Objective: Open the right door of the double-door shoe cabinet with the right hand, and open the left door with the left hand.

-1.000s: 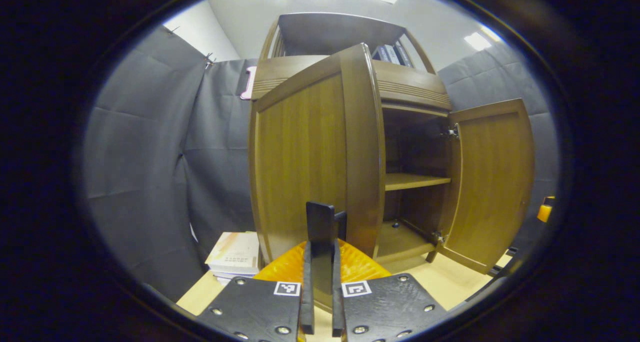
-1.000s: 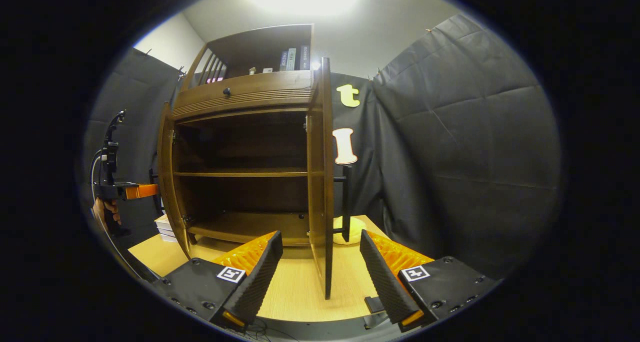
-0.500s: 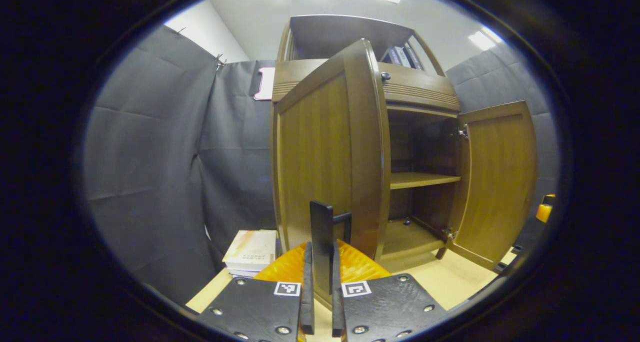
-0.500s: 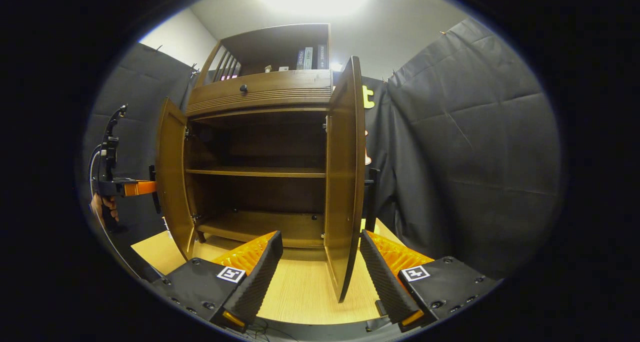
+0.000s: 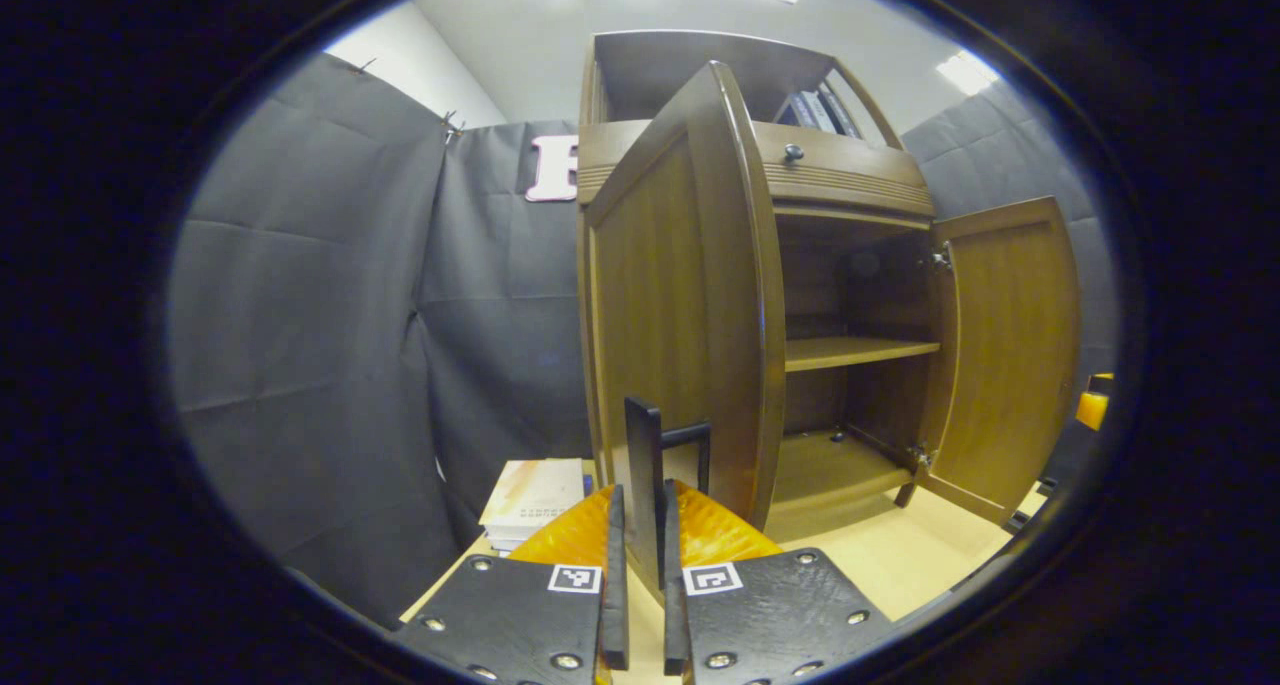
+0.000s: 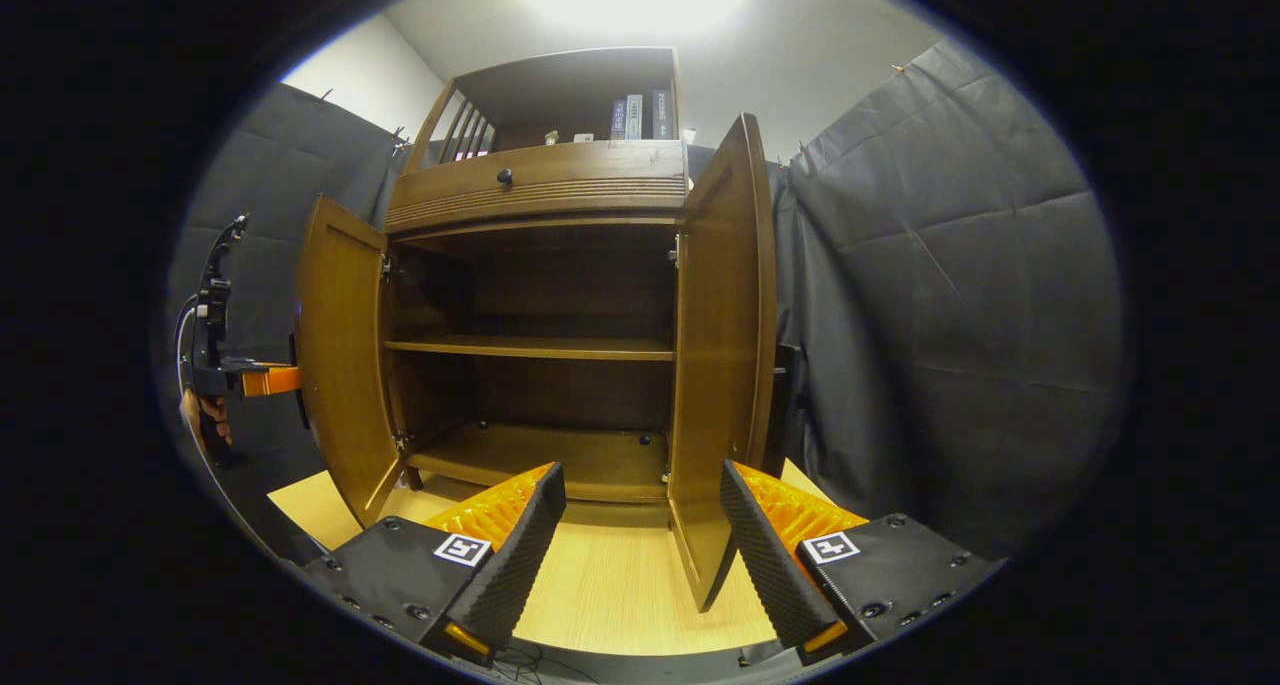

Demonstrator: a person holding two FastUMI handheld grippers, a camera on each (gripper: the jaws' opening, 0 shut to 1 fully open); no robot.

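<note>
Now left gripper (image 5: 640, 565) pinching left door's handle (image 5: 643, 470); right gripper (image 6: 640, 535) spread near right door (image 6: 722, 365).

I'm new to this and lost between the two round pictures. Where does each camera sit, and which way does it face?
Left gripper view: rides the left tongs, facing the left door; its fingers clamp the handle.
Right gripper view: rides the right tongs, open, facing the shelves; a hand with the other tongs shows far left.
Shared: cabinet, both open doors.
</note>
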